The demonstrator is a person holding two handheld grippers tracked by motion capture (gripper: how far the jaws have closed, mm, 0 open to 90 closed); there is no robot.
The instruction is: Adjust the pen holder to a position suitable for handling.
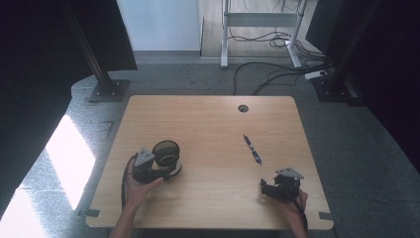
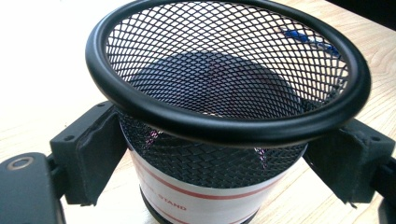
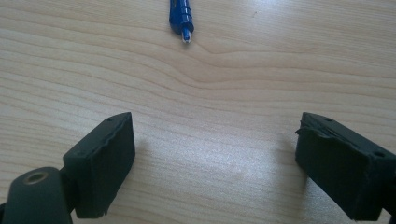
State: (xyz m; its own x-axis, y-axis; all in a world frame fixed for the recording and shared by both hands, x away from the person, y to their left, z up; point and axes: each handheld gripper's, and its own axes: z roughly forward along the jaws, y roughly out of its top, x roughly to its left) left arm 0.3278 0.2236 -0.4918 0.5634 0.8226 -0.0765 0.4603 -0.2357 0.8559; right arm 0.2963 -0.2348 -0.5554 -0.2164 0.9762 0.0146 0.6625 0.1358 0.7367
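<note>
While the person's hands sit at the near edge of the counter (image 1: 208, 198), each gripper is set for its own part of the work. The left gripper (image 1: 148, 168) has its jaws on either side of the black mesh pen cup (image 1: 167, 154), pressed against the wall just under the rim, so the cup stands upright and steady with its mouth open to receive something; whether the pads squeeze hard or merely touch is hard to judge from the left gripper view, but they look closed onto it (image 2: 224, 140). The right gripper (image 1: 280, 187) rests low at the near right with its jaws spread wide and nothing between them, pointed along the wood toward the blue pen (image 1: 252, 149), which lies flat just beyond, its tip (image 3: 186, 36) facing the gripper. That alignment suits a reach straight forward. Farther back, a cable hole (image 1: 242, 108) marks the far edge.
</note>
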